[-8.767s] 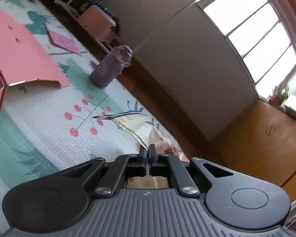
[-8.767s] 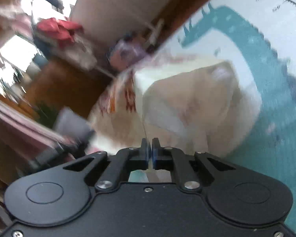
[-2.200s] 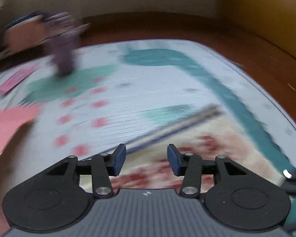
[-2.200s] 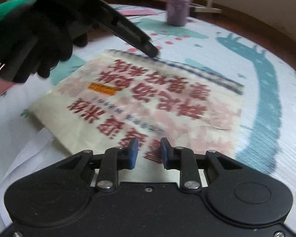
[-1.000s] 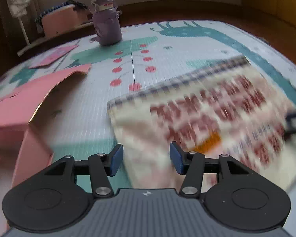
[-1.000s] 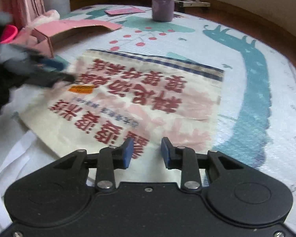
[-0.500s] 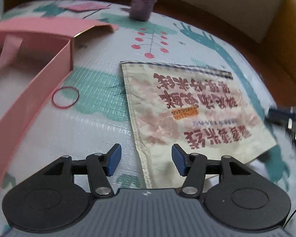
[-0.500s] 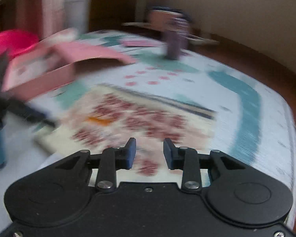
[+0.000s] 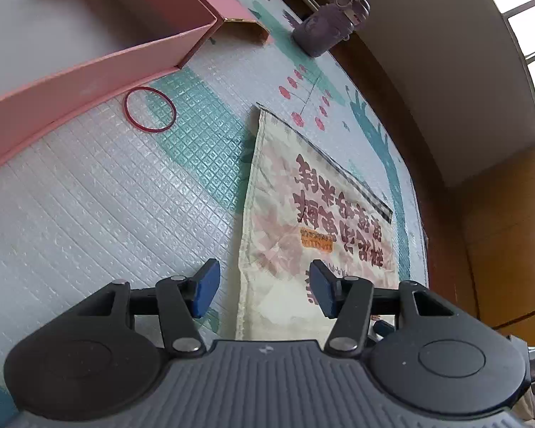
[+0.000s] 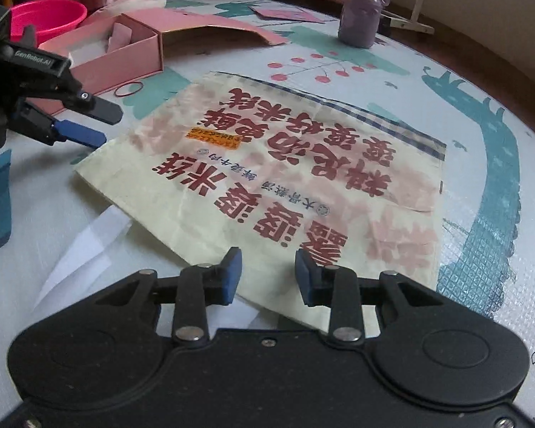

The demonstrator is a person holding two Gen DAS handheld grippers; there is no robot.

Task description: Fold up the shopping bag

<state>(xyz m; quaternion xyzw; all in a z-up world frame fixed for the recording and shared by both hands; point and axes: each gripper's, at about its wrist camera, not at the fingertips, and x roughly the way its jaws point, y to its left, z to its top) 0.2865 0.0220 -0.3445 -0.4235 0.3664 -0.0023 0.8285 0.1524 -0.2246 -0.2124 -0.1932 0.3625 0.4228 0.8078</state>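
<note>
The cream shopping bag (image 10: 285, 164) with red lettering lies flat on the play mat (image 10: 481, 164). It also shows in the left wrist view as the bag (image 9: 321, 214), running away from me. My left gripper (image 9: 263, 274) hovers over the bag's near left corner. Its jaws are closing with nothing pressed between the pads. The right wrist view shows the left gripper (image 10: 105, 126) beside that corner, held in a black-gloved hand. My right gripper (image 10: 267, 260) stands open just above the bag's near edge. A white strip (image 10: 89, 246) sticks out from under the bag.
An open pink box (image 9: 89, 71) lies left of the bag, with a red rubber band (image 9: 149, 108) beside it. A purple bottle (image 10: 360, 18) stands at the mat's far side and a pink bowl (image 10: 50, 18) at the far left. Wooden floor borders the mat on the right.
My left gripper swung out to the bag's left corner and rolled, so the bag now runs lengthwise away from it. The right gripper's jaws narrowed and it shifted slightly.
</note>
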